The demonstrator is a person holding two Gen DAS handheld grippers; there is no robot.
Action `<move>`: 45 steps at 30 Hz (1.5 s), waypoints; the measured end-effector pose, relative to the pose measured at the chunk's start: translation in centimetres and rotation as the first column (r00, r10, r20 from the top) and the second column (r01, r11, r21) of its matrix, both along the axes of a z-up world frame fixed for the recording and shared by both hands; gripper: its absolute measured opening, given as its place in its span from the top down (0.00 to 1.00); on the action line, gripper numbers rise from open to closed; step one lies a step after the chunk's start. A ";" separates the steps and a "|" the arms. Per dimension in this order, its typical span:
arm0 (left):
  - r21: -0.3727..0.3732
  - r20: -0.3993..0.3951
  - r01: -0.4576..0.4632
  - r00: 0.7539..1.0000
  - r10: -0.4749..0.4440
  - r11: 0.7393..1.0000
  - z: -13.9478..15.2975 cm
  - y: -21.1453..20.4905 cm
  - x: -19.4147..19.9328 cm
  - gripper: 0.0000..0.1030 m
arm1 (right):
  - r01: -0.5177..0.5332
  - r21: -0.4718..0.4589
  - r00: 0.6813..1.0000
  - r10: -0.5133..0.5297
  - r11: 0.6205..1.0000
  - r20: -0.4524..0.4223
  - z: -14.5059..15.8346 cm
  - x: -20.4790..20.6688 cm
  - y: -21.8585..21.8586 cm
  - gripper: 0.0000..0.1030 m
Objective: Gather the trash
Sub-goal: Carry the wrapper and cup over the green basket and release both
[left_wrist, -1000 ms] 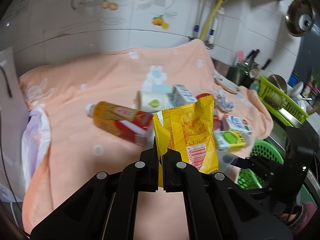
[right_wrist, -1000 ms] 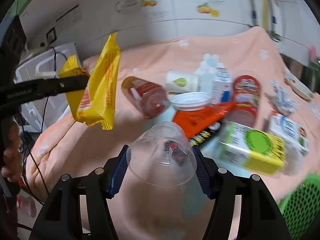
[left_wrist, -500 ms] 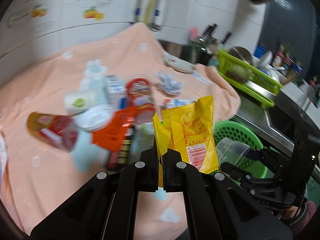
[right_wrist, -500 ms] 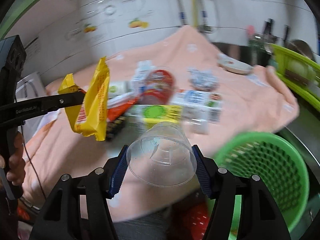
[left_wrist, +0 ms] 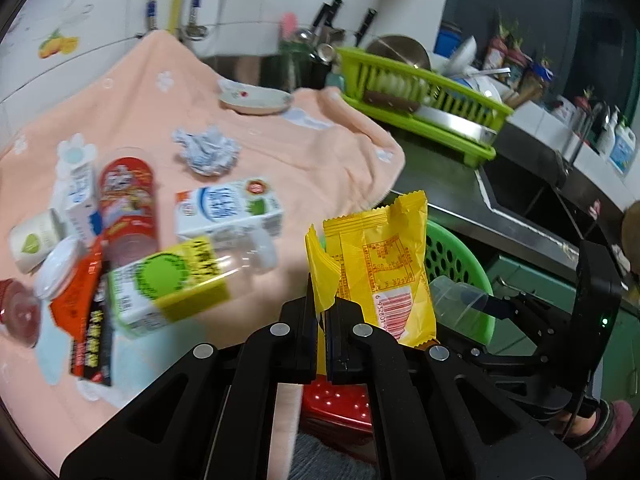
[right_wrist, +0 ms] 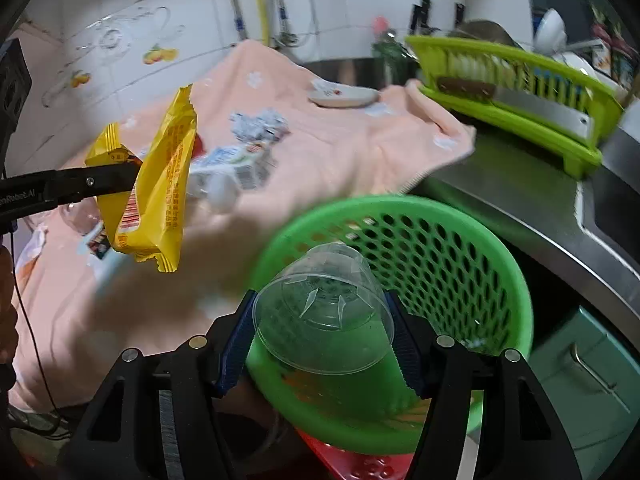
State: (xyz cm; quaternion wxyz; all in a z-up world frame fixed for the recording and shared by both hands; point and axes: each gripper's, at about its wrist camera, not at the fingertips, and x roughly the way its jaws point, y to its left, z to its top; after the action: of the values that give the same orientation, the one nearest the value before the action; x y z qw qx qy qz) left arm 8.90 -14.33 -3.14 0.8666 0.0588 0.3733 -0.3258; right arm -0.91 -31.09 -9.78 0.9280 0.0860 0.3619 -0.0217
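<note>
Both loads have been swung from over the littered worktop (left_wrist: 132, 128) towards the green basket (right_wrist: 472, 248), the clear cup (right_wrist: 324, 320) clamped in the right gripper (right_wrist: 324, 336) above it and the yellow wrapper (left_wrist: 380, 264) pinched in the left gripper (left_wrist: 322, 320), so release is judged near.

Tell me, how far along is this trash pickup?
Early to midway. The green basket looks nearly empty, so little is binned yet. In hand: the left gripper pinches a yellow wrapper, and the right gripper holds a clear cup over the basket. Left: cartons, a red can and crumpled paper on the pink cloth.
</note>
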 end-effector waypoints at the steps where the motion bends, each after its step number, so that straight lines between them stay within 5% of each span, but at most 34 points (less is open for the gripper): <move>1: 0.007 -0.008 0.006 1.000 -0.006 1.000 -0.4 -0.6 0.1 0.99 | 0.007 0.001 1.000 -0.007 1.000 -0.008 -0.4 -0.2 -0.4 0.41; 16: 0.098 -0.075 0.051 0.996 -0.043 0.994 -4.6 -5.5 1.7 0.99 | 0.060 0.031 0.996 -0.058 0.998 -0.068 -2.8 -0.5 -3.0 0.41; 31: 0.060 -0.120 0.072 0.991 -0.065 0.996 -5.9 -6.6 1.8 0.95 | 0.081 0.032 0.995 -0.079 0.996 -0.059 -2.6 -1.0 -3.7 0.34; 40: 0.039 -0.128 0.074 0.989 -0.069 0.996 -5.9 -6.3 1.7 0.87 | 0.074 0.030 0.997 -0.073 0.997 -0.039 -2.0 -1.1 -3.5 0.33; 45: 0.021 -0.125 0.065 0.990 -0.062 0.998 -5.5 -5.8 1.7 0.69 | 0.075 0.028 0.997 -0.074 0.997 -0.032 -1.7 -1.1 -3.5 0.33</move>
State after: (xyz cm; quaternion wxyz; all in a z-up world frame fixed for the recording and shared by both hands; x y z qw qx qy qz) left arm 10.62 -20.13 -8.67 0.8302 0.0612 0.4283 -0.3515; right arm -2.01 -34.55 -11.46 0.9195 0.1128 0.3729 -0.0523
